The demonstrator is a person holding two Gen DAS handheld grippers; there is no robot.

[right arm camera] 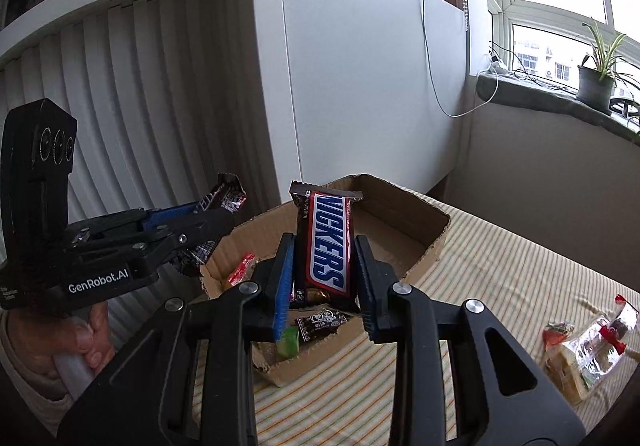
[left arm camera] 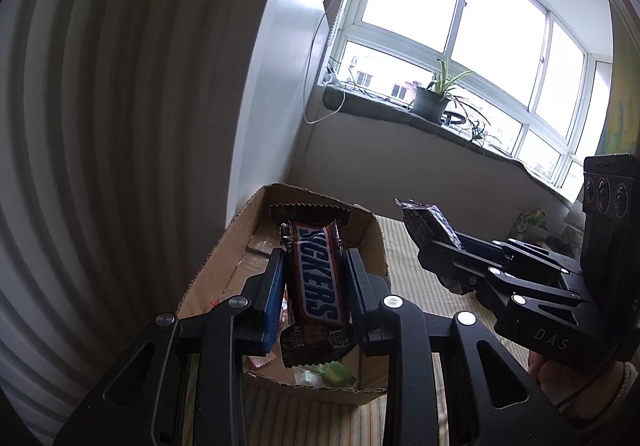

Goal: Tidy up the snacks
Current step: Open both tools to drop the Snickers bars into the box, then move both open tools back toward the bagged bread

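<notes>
My left gripper (left arm camera: 315, 270) is shut on a Snickers bar (left arm camera: 318, 278) and holds it above an open cardboard box (left arm camera: 208, 266). My right gripper (right arm camera: 324, 258) is shut on a second Snickers bar (right arm camera: 328, 242), held upright over the same box (right arm camera: 424, 242). Each gripper shows in the other's view: the right one (left arm camera: 440, 246) beside the box with its bar (left arm camera: 426, 224), the left one (right arm camera: 216, 219) with its bar (right arm camera: 228, 197). Small sweets lie in the box, a green one (left arm camera: 332, 372) and a red one (right arm camera: 242, 268).
The box sits on a striped cloth (right arm camera: 500, 274). A clear bag of snacks (right arm camera: 592, 346) lies on the cloth at the right. A green packet (left arm camera: 528, 221) lies far right. A white wall and radiator panel stand behind; a windowsill with a potted plant (left arm camera: 430, 101) is at the back.
</notes>
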